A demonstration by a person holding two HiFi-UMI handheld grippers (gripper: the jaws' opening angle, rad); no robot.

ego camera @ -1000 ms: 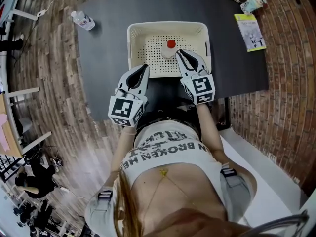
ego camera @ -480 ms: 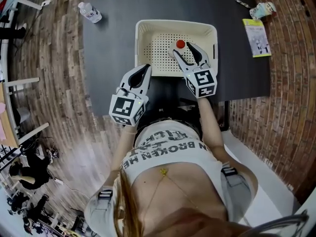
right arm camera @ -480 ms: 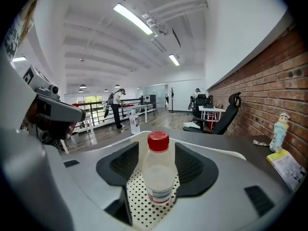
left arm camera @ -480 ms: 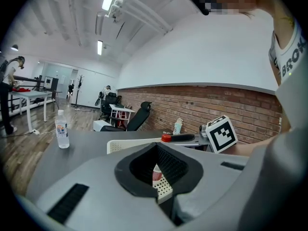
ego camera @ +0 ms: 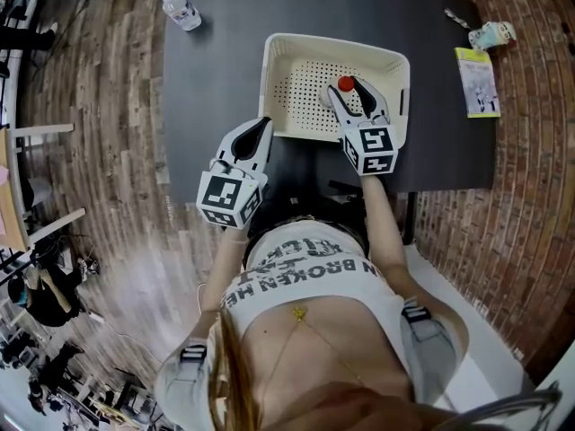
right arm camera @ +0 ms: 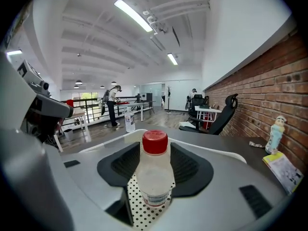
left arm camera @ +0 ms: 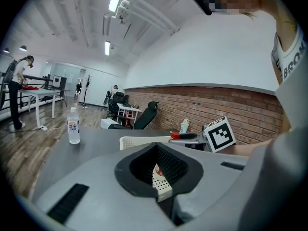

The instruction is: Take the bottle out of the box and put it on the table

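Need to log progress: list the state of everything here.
Cream perforated plastic basket: resting upright on dark table.
Clear red-capped plastic bottle: upright, capped, inside basket.
Right tool: open, astride red-capped bottle.
Left tool: shut, empty.
Clear white-capped plastic bottle: upright, capped, on table.

We hold our right claw (ego camera: pixel 346 88) out ahead of us, tipped slightly downward. Its jaws stand wide apart on either side of the bottle (right arm camera: pixel 154 174), with a gap at each pad. Our right forearm (ego camera: pixel 381 227) reaches straight out from the body. Our left claw (ego camera: pixel 260 127) is nearer the body, jaws together with nothing gripped. Its marker cube (ego camera: pixel 228 199) faces up above our left forearm (ego camera: pixel 226 257).
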